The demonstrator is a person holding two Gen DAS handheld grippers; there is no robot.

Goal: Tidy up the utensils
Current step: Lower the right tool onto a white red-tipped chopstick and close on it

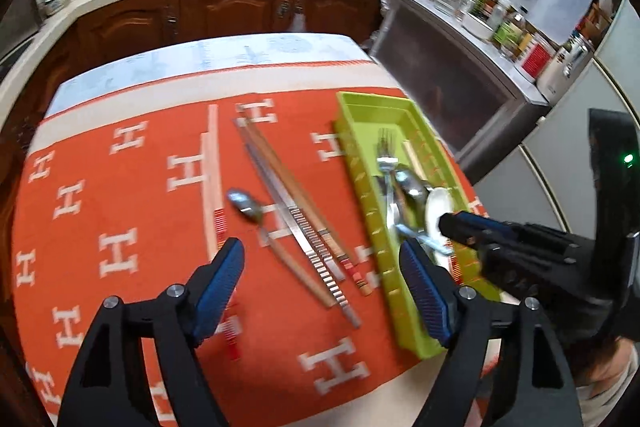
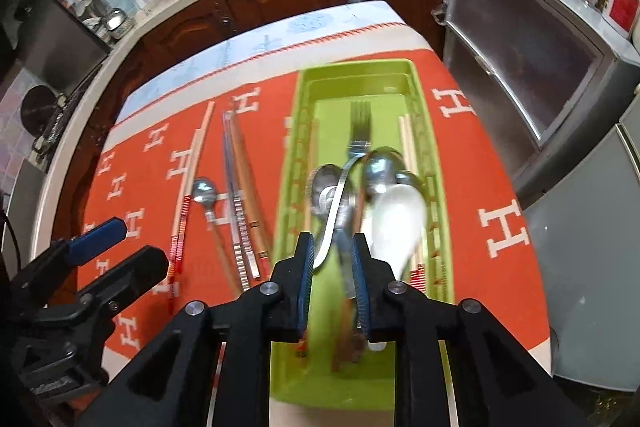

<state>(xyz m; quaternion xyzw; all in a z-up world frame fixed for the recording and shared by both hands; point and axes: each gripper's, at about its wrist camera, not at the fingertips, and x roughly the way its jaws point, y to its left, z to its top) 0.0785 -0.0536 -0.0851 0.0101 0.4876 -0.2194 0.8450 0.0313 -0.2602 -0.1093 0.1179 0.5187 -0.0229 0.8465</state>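
**Utensil count**

One lime-green plastic tray (image 2: 416,115). Inside it: one steel fork (image 2: 360,123), one white ceramic spoon (image 2: 396,219), several metal spoons overlapping, number unclear. On the orange cloth (image 1: 120,211): one wooden-handled metal spoon (image 1: 246,205) and a scatter of long chopsticks (image 1: 296,223), blurred, uncounted.

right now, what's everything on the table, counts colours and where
cloth: one, orange with white H marks, over the table
tray: one, lime green, right side of the cloth
fork: one, silver, inside the tray
white spoon: one, white, inside the tray
metal spoons in the tray: at least two, silver, blurred
loose spoon: one, silver bowl, wooden handle, on the cloth left of the tray
chopsticks: several, wood and metal, on the cloth; more in the tray
left gripper: open, empty, above the cloth
right gripper: open, over the tray
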